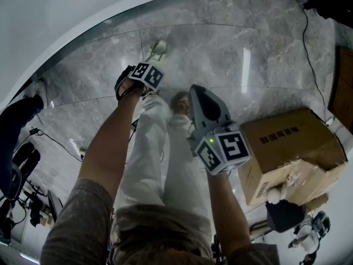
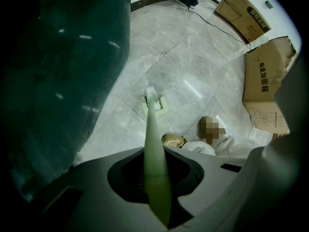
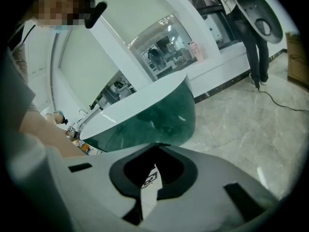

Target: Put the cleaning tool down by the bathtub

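The cleaning tool is a pale green long-handled brush [image 2: 155, 129]. Its small head [image 1: 159, 48] points down at the grey marble floor close to the bathtub [image 1: 66, 15]; I cannot tell whether it touches the floor. My left gripper [image 1: 150, 65] points steeply down and is shut on the brush handle. In the left gripper view the tub's dark green wall [image 2: 63, 81] fills the left side, and the left gripper [image 2: 154, 148] has the handle running out between its jaws. My right gripper [image 1: 194, 88] hangs over my legs, shut and holding nothing. In the right gripper view, the right gripper [image 3: 157, 145] faces the tub [image 3: 145, 115].
An open cardboard box [image 1: 287, 148] stands on the floor at the right, with a flat carton [image 2: 244, 13] farther off. A black cable [image 1: 314, 65] runs across the floor. My white trousers [image 1: 160, 148] are below the grippers. Another person [image 3: 253, 42] stands beyond the tub.
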`<state>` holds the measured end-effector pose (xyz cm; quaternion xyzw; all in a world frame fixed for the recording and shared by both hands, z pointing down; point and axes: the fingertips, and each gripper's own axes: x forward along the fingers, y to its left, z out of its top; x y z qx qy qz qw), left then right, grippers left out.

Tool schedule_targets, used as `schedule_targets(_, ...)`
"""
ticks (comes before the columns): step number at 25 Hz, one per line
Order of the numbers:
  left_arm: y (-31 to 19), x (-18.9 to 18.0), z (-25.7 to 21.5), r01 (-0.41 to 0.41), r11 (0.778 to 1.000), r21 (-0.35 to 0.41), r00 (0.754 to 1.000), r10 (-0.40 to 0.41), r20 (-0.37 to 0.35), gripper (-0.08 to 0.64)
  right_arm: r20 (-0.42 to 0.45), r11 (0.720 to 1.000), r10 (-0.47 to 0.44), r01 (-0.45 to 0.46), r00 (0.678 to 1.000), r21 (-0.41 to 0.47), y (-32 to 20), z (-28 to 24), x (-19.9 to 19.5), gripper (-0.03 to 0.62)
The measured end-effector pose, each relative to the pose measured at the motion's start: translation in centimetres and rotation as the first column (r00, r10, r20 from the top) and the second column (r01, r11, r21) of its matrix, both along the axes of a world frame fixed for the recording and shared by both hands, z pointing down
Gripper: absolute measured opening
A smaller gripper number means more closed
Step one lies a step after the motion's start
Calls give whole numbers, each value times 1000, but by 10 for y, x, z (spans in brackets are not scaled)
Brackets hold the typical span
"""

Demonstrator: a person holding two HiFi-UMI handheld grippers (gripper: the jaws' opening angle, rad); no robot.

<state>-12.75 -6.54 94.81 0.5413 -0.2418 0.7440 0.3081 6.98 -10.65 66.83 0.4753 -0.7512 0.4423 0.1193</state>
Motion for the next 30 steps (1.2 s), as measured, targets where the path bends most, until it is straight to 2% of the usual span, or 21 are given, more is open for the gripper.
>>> schedule_targets(3, -2, 2, -1, 18, 1000, 25, 1000, -18, -13, 71, 0, 1000, -2, 2, 1000, -2, 1, 1, 1, -2)
schedule_targets(5, -2, 8, -3, 51, 998, 48, 998, -49, -51, 72, 1, 1000, -4, 4, 1000, -4, 1, 1, 2, -2)
schedule_targets(8, 1, 16, -4, 83, 994, 64, 991, -76, -107, 131, 1, 1000, -4, 4, 1000, -4, 0, 0, 2, -2)
schedule_targets(13, -2, 16, -9, 133, 984, 117, 984, -117, -132, 172, 5, 1000, -13, 13, 1000, 2, -1, -4, 0, -2)
schedule_targets(20, -13, 17, -33, 226, 957, 183, 965, -194, -177, 173, 7, 1000, -29, 29, 1000, 4, -1, -16, -3, -2)
schedule_targets(28, -23, 17, -89, 305, 917, 256, 942, -252, -221, 174, 7, 998, -50, 50, 999, 26, -2, -51, -10, -2)
schedule_targets(30, -23, 16, -105, 338, 903, 266, 931, -279, -238, 126, 5, 998, -54, 54, 999, 29, -2, -63, -11, -2)
